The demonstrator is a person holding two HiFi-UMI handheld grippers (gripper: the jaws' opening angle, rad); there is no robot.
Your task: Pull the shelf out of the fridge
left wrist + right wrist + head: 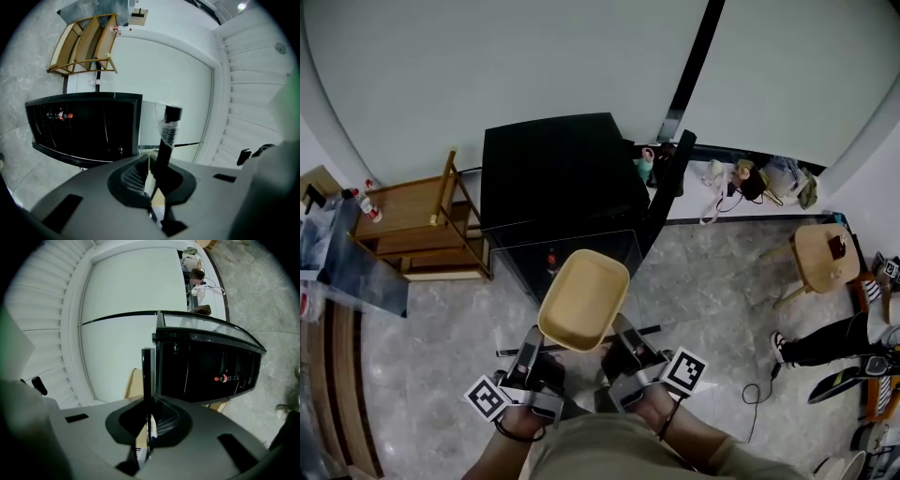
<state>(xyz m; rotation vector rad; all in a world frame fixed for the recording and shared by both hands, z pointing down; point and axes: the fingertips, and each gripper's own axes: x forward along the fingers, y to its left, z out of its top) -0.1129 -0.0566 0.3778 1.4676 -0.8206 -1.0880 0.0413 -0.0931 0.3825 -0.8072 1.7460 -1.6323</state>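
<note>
**A:** What does the head view give you?

**B:** I see the fridge (562, 173) against the wall. Its door (670, 183) is swung open to the right and there is a bottle (550, 258) inside. My left gripper (532, 345) and right gripper (628, 342) sit side by side low in the frame. Both are on the black front rim of the shelf (642, 330), which is outside the fridge, between it and me. A tan tray (581, 300) shows just ahead of the jaws, but I cannot tell whether it rests on the shelf. A wooden rack (412, 225) stands left of the fridge, and a stool (820, 253) is well off to the right.

**A:** And the left gripper view?

**B:** The left gripper (152, 180) has its jaws pinched tight on the shelf (166, 140). The black rim runs up from them with a band of clear wrap around it. The fridge (84, 129) lies beyond on the left, apart from the shelf, with the bottle (64, 115) in it. The rack (84, 44) is past that.

**A:** Right gripper view?

**B:** The right gripper (147, 420) has its jaws nearly together, clamped on the thin black edge of the shelf (147, 380), which stands up from them. The fridge (206, 366) fills the right side, with the bottle (220, 378) inside. A corner of the tray (133, 383) shows just left of the shelf edge.
</note>
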